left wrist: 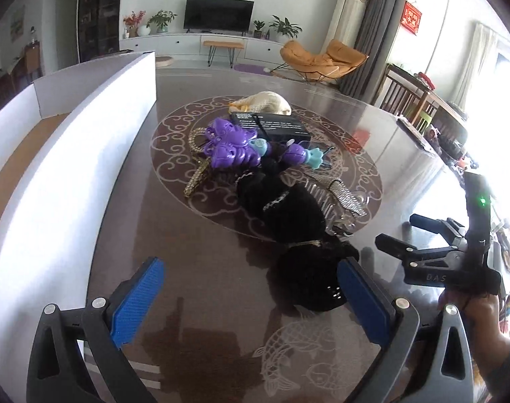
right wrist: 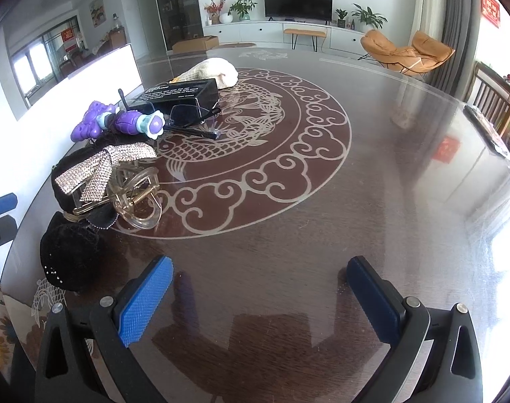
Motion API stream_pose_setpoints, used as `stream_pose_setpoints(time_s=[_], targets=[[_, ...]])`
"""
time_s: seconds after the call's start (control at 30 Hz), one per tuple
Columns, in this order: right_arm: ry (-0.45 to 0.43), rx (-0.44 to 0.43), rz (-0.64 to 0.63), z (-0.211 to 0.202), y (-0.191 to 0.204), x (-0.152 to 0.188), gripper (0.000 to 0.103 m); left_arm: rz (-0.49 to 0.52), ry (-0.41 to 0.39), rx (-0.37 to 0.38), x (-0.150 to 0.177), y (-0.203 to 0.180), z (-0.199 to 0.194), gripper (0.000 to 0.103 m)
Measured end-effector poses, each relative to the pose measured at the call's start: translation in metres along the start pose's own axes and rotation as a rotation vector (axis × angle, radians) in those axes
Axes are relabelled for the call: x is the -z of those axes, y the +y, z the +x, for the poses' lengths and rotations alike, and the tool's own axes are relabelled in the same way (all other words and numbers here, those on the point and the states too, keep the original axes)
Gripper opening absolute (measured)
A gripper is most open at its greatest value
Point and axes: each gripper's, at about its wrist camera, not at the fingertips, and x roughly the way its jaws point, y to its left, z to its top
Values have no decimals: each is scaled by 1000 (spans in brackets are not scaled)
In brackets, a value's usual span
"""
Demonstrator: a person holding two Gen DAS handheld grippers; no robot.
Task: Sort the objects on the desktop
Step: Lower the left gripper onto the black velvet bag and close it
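Both grippers' jaws apart; table [right wrist: 372, 184] right side bare.

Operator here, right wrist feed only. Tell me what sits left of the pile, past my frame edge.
Observer: A white open box stands along the pile's left side; its brown floor looks bare where visible.
Operator: Report the left gripper.
Observer: The left gripper is open and holds nothing; the black velvet piece lies by its right finger.
Operator: Anything hidden behind the purple toy?
Observer: A gold rhinestone strap lies there beside the purple toy.
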Motion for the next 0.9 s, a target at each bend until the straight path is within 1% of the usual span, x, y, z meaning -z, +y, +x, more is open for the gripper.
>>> stream_pose_setpoints(time_s=[0.07,0.1,0.13,0.2,0.23,0.27,0.3,0.33,0.37,0.4,0.43,0.57,0.63,0.7,0.8,0.9], targets=[[3,6,-5,1,1,0,103,40,19,18,-7,-20,13,103],[4,9,-7,1,1,0,103,76,28,11,-9,-33,21,103],[6,12,-8,1,1,0,103,116,35,-11,-9,-42,29,103],[6,16,-5,1,1,-1,103,180,41,-83,-8,-56,44,103],[6,18,-2,1,0,-1,103,187,46,-117,-9,-55,49,103],[5,18,1,1,0,-1,103,173,48,-132,-9,-50,52,103],[4,16,3,1,-1,0,103,142,48,-124,-8,-42,51,103],[3,15,5,1,-1,0,103,102,47,-95,-7,-30,46,98],[2,14,6,0,-2,0,103,66,53,-59,-4,-19,42,87],[2,13,8,0,-2,0,103,43,69,-35,0,-9,38,80],[1,11,9,0,-3,0,103,39,84,-26,5,0,34,79],[-4,1,15,0,-4,-1,103,102,125,-24,18,11,18,78],[-5,-1,17,-1,-4,0,103,125,103,-36,19,10,10,78],[-4,0,16,-1,-5,0,103,126,72,-36,13,7,7,79],[-3,5,15,-1,-4,0,103,131,68,-29,-1,-2,16,79],[-1,10,17,-1,-4,0,103,164,102,-32,-7,-10,33,79]])
